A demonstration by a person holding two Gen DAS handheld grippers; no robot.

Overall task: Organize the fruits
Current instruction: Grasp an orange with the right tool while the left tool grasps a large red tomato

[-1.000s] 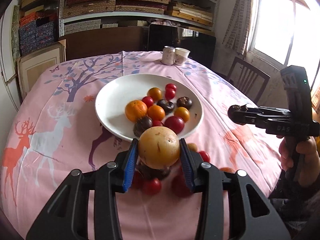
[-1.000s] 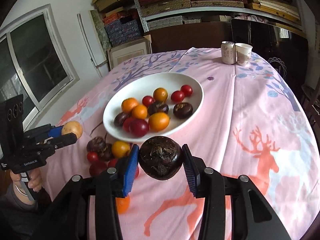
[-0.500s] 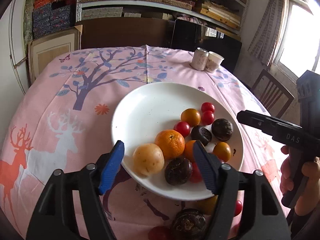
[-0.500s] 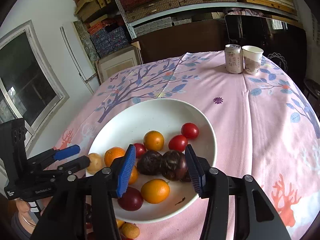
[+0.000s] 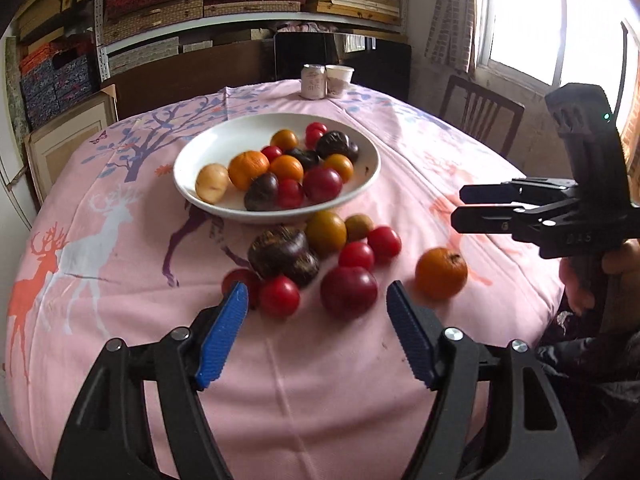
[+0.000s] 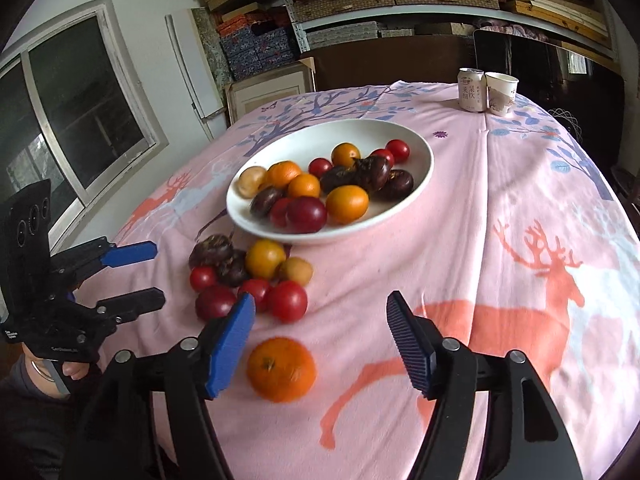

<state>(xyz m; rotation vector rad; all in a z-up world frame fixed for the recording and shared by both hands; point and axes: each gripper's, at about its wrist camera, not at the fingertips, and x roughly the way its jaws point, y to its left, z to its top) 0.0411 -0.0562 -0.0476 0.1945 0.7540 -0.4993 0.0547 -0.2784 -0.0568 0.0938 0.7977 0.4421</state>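
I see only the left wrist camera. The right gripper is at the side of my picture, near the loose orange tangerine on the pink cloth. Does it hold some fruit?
Observer: No. In the right wrist camera the right gripper has its jaws opening, and its fingers press on nothing.
Operator: Where is the tangerine for that gripper?
Observer: The round orange tangerine rests on the pink deer-print cloth, low in the gap and close to the finger at the picture's left.
Operator: How does my gripper look from there?
Observer: The left gripper is at the left edge, fingers apart and empty, with a hand holding it from below.
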